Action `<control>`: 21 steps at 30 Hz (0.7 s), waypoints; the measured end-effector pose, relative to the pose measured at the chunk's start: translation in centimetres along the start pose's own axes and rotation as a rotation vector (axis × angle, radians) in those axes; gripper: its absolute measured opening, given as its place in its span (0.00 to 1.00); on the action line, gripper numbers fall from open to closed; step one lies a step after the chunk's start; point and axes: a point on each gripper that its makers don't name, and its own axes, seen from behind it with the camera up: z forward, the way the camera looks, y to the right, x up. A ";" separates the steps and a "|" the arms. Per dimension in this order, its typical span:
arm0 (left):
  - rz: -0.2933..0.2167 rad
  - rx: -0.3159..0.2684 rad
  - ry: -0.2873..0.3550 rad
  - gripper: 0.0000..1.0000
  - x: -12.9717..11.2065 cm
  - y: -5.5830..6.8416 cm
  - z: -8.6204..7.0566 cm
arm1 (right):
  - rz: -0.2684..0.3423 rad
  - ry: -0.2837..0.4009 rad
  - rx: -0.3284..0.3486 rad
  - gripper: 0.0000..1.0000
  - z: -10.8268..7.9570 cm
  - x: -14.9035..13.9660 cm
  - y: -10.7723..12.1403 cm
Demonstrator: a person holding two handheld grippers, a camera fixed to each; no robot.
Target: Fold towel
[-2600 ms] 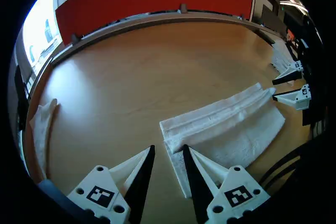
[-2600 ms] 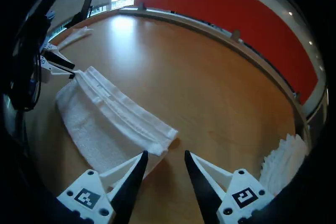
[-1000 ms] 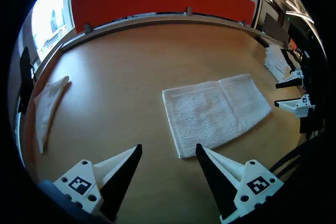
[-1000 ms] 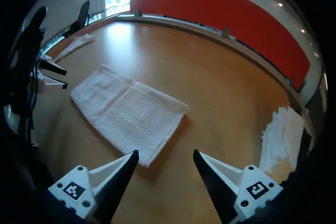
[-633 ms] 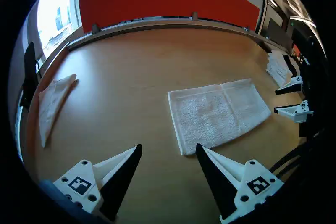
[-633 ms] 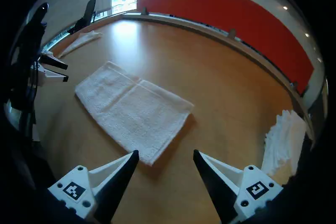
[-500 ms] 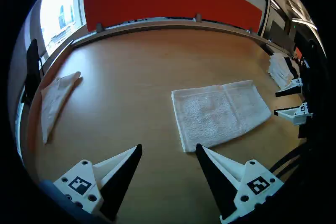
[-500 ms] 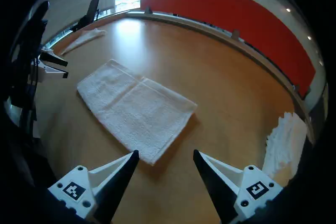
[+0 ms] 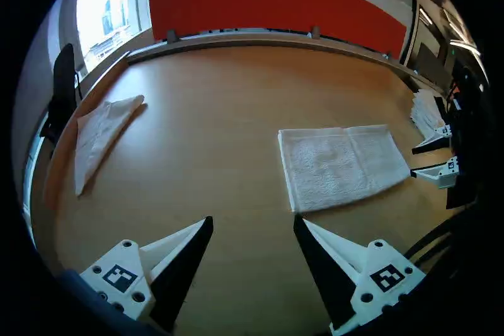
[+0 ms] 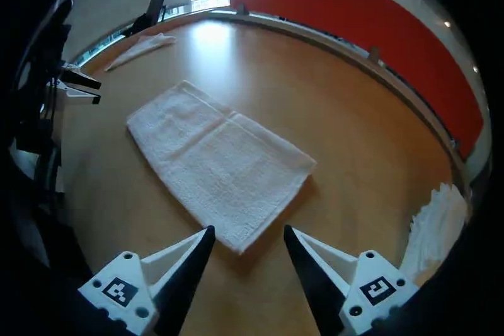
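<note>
Left gripper: fingers apart, wide gap, nothing between them, above bare wooden table. In the left gripper view the towel lies flat on the table at about 2 o'clock from the fingertips, near but not touching them. It is a folded white rectangle with a crease line running across its middle.

Right gripper: fingers apart, clamped on nothing. In the right gripper view the towel sits at 11 to 12 o'clock from the tips, long side running diagonally from 10 o'clock to 4 o'clock. Its near corner shows in the gap between the two fingers, with neither finger pressing on it.

In the left gripper view the right gripper is at 3 o'clock, just beside the towel's far short edge, fingers apart. In the right gripper view the left gripper is at 9 to 10 o'clock, near the towel's other end, not touching.

Second white cloth lies at 9 o'clock in the left gripper view, well apart from the towel, by the table edge. Stack of white towels is at 4 o'clock in the right gripper view. Red partition runs along the table's far edge at 12 o'clock. Dark chair is beyond the table at 9 to 10 o'clock.
</note>
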 end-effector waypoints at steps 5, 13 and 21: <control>-0.013 0.011 -0.005 0.95 -0.7 -0.6 -0.5 | -0.022 -0.028 0.030 0.63 0.3 -0.7 -0.6; -0.026 0.015 -0.010 0.95 -1.3 -0.9 -0.9 | -0.035 -0.066 0.063 0.45 0.3 -1.7 -1.0; -0.029 0.015 -0.011 0.95 -1.4 -1.1 -0.9 | -0.045 -0.094 0.074 0.36 0.3 -2.5 -0.9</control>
